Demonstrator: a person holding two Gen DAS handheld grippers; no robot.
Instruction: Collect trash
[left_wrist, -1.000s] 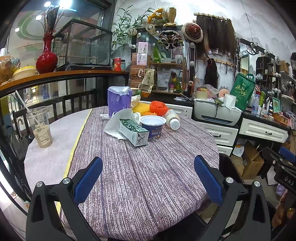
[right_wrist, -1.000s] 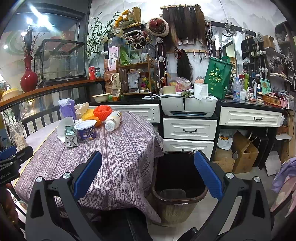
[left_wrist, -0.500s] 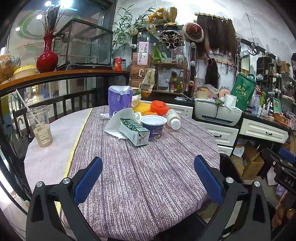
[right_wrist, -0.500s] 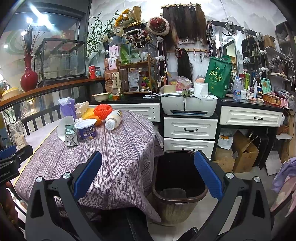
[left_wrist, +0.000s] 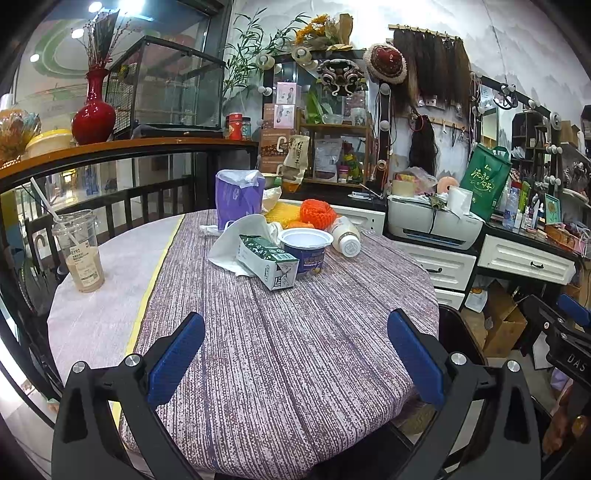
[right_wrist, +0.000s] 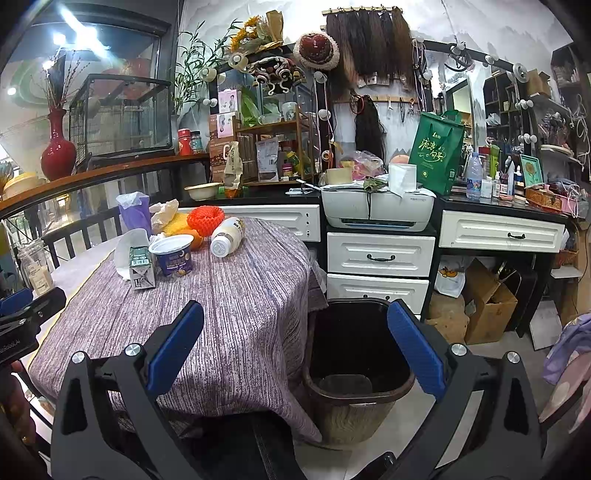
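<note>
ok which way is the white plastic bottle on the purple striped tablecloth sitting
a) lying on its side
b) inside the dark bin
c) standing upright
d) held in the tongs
a: the white plastic bottle lies on its side on the purple striped tablecloth, cap toward the camera, beside the orange foam net, clear of both open tongs.

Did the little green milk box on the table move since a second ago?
No. The green milk carton still lies against the purple yogurt cup, in front of the white tissue, with the same spot on the table. Neither open gripper has touched it.
</note>
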